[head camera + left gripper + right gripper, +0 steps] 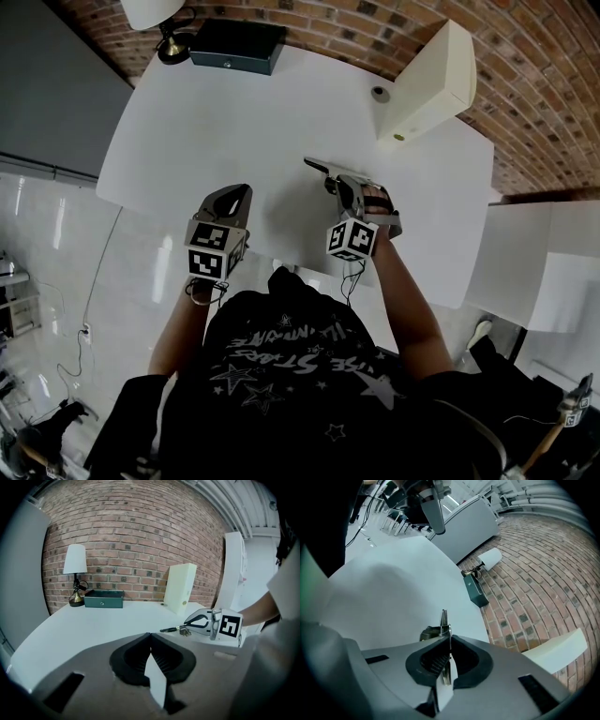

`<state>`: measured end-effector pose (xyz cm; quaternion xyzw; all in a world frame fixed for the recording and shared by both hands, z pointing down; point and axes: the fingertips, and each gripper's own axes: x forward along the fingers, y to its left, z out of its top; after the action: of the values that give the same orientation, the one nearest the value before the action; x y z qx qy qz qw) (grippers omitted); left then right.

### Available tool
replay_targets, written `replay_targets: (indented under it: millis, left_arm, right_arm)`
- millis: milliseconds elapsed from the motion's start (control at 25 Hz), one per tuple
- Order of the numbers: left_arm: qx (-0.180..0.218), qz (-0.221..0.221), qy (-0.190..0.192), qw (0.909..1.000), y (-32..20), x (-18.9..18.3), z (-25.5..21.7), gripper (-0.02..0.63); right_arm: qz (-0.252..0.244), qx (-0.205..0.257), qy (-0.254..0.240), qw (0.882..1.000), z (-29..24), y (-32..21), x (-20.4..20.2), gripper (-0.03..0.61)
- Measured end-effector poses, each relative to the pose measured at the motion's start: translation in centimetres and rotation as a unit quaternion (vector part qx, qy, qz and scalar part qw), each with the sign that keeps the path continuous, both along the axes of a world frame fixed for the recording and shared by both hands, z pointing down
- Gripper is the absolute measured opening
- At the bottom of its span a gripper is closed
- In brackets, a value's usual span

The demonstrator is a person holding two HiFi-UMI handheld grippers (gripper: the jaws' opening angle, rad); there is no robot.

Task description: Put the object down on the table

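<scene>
The right gripper (345,186) is clamping a slim dark pen-like metal tool (317,167), pointing toward ten o'clock, low over the white table (206,131); release not yet done. At eight o'clock, the left gripper (150,635) is hovering shut, empty

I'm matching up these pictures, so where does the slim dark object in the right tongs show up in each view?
Head view: the slim dark object sits near the centre, sticking out up-left from the right tongs.
Left gripper view: right of centre, pointing left.
Right gripper view: lower centre, poking past the tongs' tips.
Shared landmark: the dark green box.
</scene>
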<state>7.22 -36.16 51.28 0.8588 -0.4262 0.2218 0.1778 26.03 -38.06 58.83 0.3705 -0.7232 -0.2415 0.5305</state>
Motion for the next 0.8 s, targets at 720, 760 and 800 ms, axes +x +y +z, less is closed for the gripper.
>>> replay_targets:
  millis: [720, 760, 800]
  left_arm:
    - [0.003, 0.003, -0.001, 1.0, 0.9, -1.3, -0.4, 0.02]
    - [0.003, 0.004, -0.002, 1.0, 1.0, -1.4, -0.4, 0.02]
    - [0.003, 0.005, -0.002, 1.0, 1.2, -1.5, -0.4, 0.02]
  right_arm:
    - [-0.002, -0.003, 0.017, 1.0, 1.4, 0.9, -0.7, 0.032]
    - [-0.004, -0.003, 0.017, 1.0, 1.4, 1.0, -0.7, 0.034]
    - [-0.003, -0.003, 0.015, 1.0, 1.4, 1.0, -0.7, 0.035]
